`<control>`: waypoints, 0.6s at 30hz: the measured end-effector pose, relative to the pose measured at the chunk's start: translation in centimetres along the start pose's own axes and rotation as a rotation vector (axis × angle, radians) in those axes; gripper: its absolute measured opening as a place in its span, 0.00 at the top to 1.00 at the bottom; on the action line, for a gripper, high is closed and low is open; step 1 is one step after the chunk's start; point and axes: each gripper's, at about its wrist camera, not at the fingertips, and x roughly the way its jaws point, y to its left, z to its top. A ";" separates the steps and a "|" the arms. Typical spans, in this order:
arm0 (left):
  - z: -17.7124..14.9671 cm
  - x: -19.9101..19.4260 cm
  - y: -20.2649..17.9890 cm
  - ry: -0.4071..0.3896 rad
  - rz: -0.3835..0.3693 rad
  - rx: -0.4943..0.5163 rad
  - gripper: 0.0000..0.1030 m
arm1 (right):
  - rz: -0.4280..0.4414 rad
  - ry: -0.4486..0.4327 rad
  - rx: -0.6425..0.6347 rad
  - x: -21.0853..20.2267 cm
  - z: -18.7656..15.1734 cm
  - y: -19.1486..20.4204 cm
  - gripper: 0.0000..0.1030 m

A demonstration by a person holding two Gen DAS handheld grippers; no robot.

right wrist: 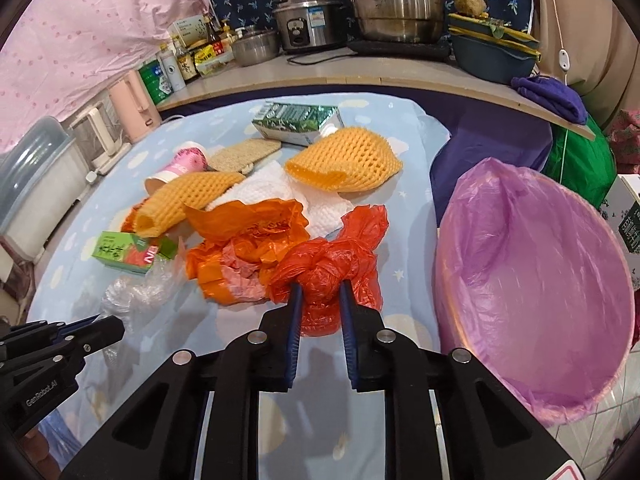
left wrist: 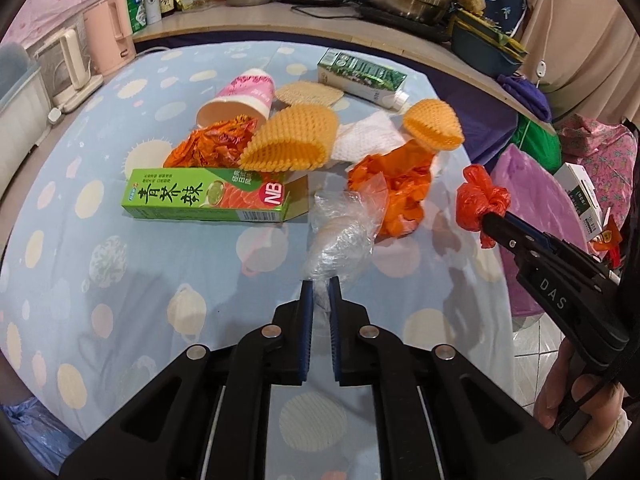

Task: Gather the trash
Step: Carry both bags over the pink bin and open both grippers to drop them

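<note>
Trash lies on a blue patterned table (left wrist: 120, 288). My left gripper (left wrist: 321, 290) is shut on the near end of a crumpled clear plastic bag (left wrist: 340, 236); the bag also shows in the right wrist view (right wrist: 136, 292). My right gripper (right wrist: 320, 294) is shut on a knotted red plastic bag (right wrist: 328, 268) and holds it above the table near its right edge; the bag shows in the left wrist view (left wrist: 480, 200) too. A bin lined with a pink bag (right wrist: 532, 280) stands just right of the table.
On the table lie a green wasabi box (left wrist: 204, 196), orange plastic bags (left wrist: 396, 188), two yellow foam fruit nets (left wrist: 292, 140), a white paper towel (left wrist: 368, 136), a pink paper cup (left wrist: 240, 100) and a green carton (left wrist: 360, 76). Pots and bottles stand on the counter (right wrist: 320, 76) behind.
</note>
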 end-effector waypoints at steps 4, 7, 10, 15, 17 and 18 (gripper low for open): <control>-0.2 -2.0 -0.9 -0.035 -0.015 0.014 0.93 | 0.012 -0.033 0.011 -2.4 -0.3 -0.3 0.83; -0.2 -3.6 -2.0 -0.068 -0.029 0.037 0.94 | 0.011 -0.062 0.031 -4.3 -0.3 -1.1 0.83; 0.0 -4.4 -3.3 -0.087 -0.047 0.068 0.94 | -0.001 -0.091 0.060 -5.8 -0.2 -2.5 0.83; 0.6 -4.8 -7.0 -0.104 -0.096 0.135 0.94 | -0.065 -0.127 0.113 -7.6 -0.4 -5.7 0.83; 0.8 -4.8 -9.0 -0.114 -0.113 0.176 0.94 | -0.092 -0.130 0.143 -8.0 -0.6 -7.4 0.83; 1.0 -4.8 -9.9 -0.118 -0.122 0.193 0.94 | -0.106 -0.131 0.157 -8.1 -0.8 -8.2 0.83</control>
